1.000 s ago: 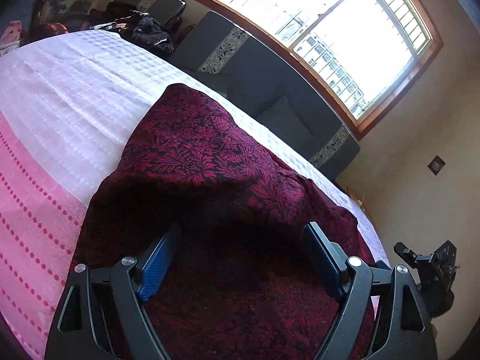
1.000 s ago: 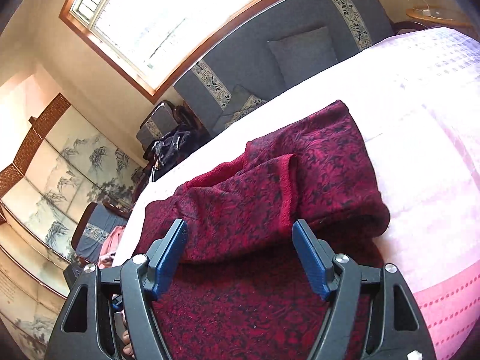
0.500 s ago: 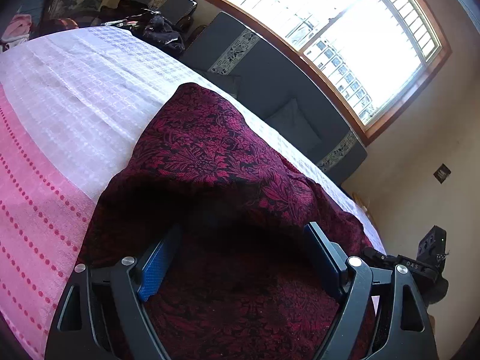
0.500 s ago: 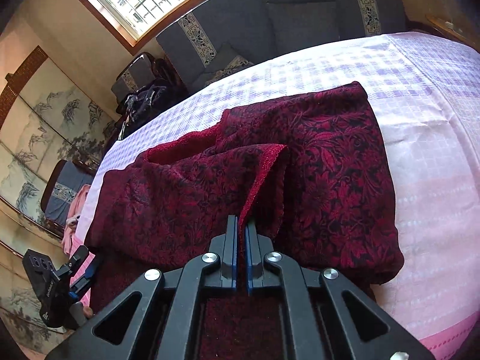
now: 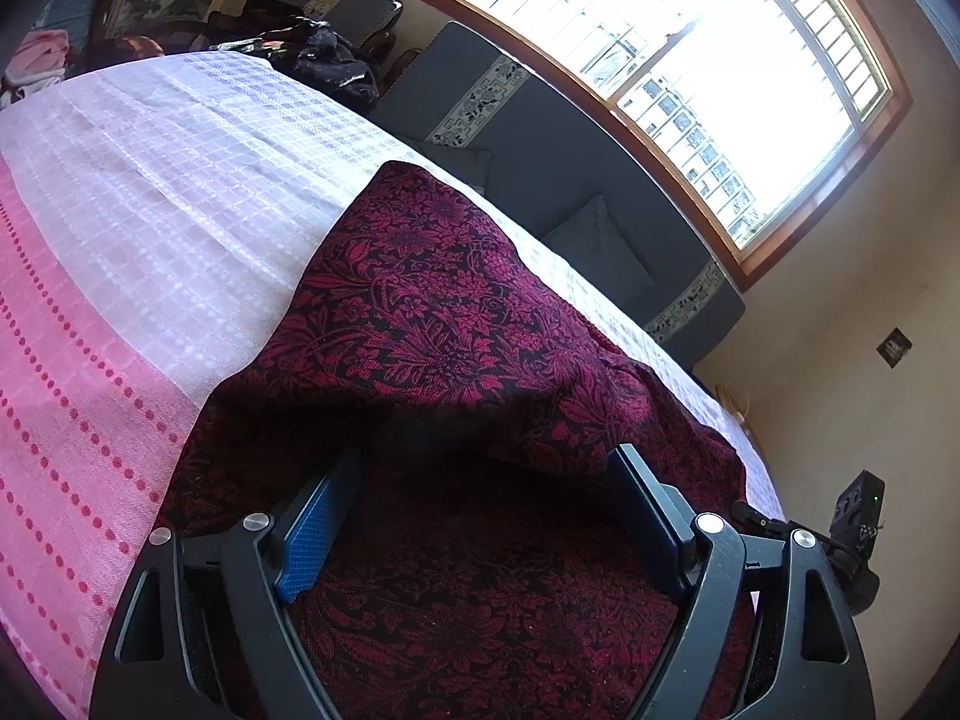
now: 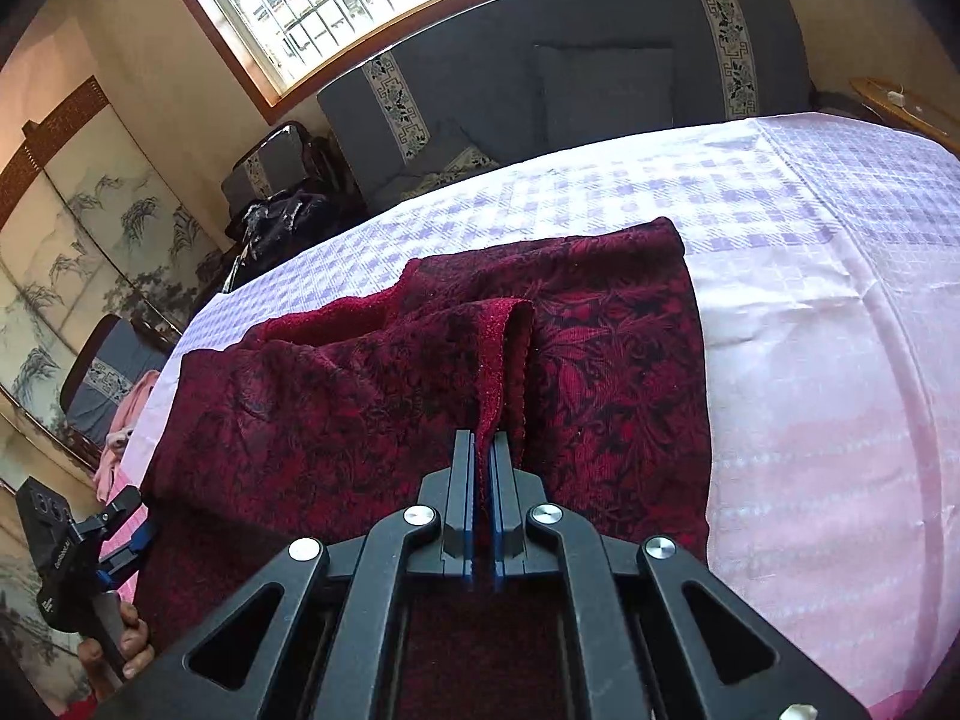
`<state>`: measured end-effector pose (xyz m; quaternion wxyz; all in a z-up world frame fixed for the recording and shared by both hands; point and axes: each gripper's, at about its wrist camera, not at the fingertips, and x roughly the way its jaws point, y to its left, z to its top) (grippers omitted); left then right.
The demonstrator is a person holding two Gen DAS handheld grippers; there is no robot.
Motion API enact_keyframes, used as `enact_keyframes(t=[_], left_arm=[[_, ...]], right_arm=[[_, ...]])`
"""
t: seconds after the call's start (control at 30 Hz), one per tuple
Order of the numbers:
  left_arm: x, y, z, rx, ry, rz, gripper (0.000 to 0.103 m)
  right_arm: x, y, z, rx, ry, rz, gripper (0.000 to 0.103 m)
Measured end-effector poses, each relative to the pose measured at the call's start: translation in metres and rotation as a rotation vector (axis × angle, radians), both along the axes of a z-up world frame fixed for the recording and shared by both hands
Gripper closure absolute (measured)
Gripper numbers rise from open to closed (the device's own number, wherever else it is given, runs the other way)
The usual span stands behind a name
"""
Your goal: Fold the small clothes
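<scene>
A dark red floral garment [image 5: 432,324] lies partly folded on the bed; it also shows in the right wrist view [image 6: 600,372]. My left gripper [image 5: 486,468] is open, its blue-padded fingers spread over the garment's near part, holding nothing. My right gripper [image 6: 485,441] is shut on a raised fold edge of the garment [image 6: 504,354], lifting it a little. The left gripper also shows at the lower left of the right wrist view [image 6: 129,534], at the garment's left edge.
The bed cover [image 5: 150,210] is white check with pink dotted stripes near me. A dark sofa [image 6: 570,72] stands under the window beyond the bed. Bags [image 5: 324,54] and a chair sit at the far corner. A painted screen [image 6: 78,240] lines the left wall.
My right gripper closed from open onto the garment's fold edge and has pulled it up slightly. My left gripper stayed open and shifted a little over the cloth.
</scene>
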<state>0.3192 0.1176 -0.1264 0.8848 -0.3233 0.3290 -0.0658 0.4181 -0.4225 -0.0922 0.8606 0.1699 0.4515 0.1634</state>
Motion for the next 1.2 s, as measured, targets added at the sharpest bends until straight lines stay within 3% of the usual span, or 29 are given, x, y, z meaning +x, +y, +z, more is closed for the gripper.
enact_keyframes(t=[0.1,0.27,0.37,0.4,0.47,0.53,0.6,0.73,0.83,1.03,1.2], left_arm=[[-0.001,-0.001,0.001,0.005,0.0,0.008,0.019],[0.001,0.0,0.001,0.008,0.005,0.01,0.019],[0.002,0.001,0.001,0.008,0.006,0.006,0.019],[0.003,0.001,0.0,0.009,0.007,0.005,0.019],[0.005,-0.001,0.001,0.011,0.01,-0.006,0.019],[0.005,-0.006,0.004,0.032,0.016,-0.036,0.019],[-0.003,-0.015,0.012,0.083,0.026,-0.095,0.019],[-0.059,-0.031,0.039,0.13,-0.045,-0.191,0.019],[-0.106,-0.038,0.049,0.182,-0.029,-0.244,0.019],[-0.193,-0.018,0.047,0.215,0.023,-0.287,0.019],[-0.241,0.018,0.029,0.101,0.105,-0.265,0.019]], right_arm=[[0.004,0.002,-0.009,-0.004,0.053,0.003,0.097],[0.004,-0.004,-0.015,0.034,0.065,-0.019,0.101],[-0.002,-0.018,-0.012,0.133,0.089,-0.037,0.098],[-0.011,-0.028,-0.005,0.184,0.071,-0.067,0.089],[-0.042,-0.049,0.014,0.275,-0.002,-0.104,0.083],[-0.084,-0.067,0.029,0.315,-0.059,-0.112,0.063],[-0.13,-0.08,0.039,0.323,-0.085,-0.084,0.058],[-0.224,-0.098,0.042,0.2,-0.097,-0.018,0.057],[-0.283,-0.105,0.032,0.131,-0.069,0.007,0.057],[-0.342,-0.111,0.005,0.196,0.018,0.005,0.057],[-0.356,-0.106,-0.009,0.28,0.045,-0.009,0.057]])
